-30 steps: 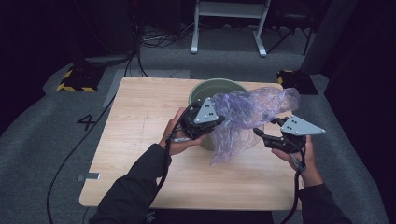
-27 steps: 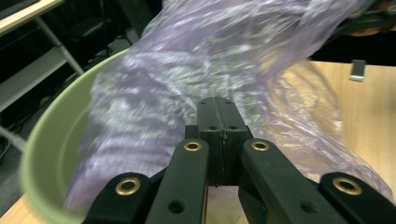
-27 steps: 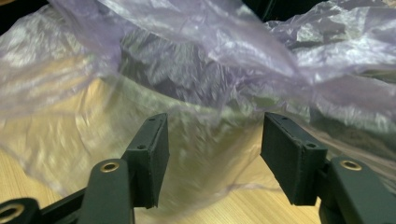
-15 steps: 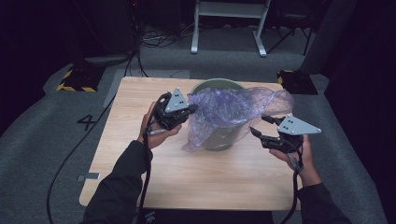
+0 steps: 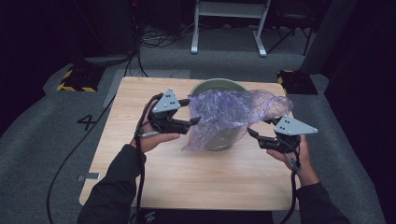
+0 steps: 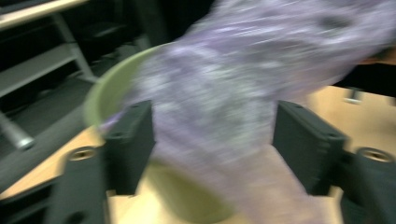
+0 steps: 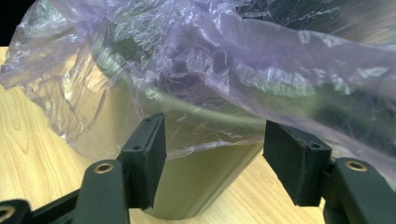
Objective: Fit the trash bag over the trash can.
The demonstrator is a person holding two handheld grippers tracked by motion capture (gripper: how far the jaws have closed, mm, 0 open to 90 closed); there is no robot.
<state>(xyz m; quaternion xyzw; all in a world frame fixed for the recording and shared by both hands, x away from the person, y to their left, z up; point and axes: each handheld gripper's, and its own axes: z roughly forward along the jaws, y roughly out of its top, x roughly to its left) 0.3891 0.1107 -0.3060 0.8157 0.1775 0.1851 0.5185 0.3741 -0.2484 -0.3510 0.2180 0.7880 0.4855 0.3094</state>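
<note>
Wooden table (image 5: 140, 177), purple bag (image 5: 229, 114) between left gripper (image 5: 190, 112), right gripper (image 5: 256, 130)

light: table (image 5: 140, 140) lit from overhead, room around it pretty much black | shadows: soft, short | glare: shiny spots on the purple bag (image 7: 261, 60) | blur: left gripper view smeared all over, right gripper view sharp

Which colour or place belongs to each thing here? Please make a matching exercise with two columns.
Things:
1. plastic bag
2. bin
3. table
4. left tool

Colour or place:
A. light wood
B. pale green
C. see-through purple
D. beside the bin, on the left of the high view

Pairs: 1-C, 2-B, 3-A, 4-D
</note>
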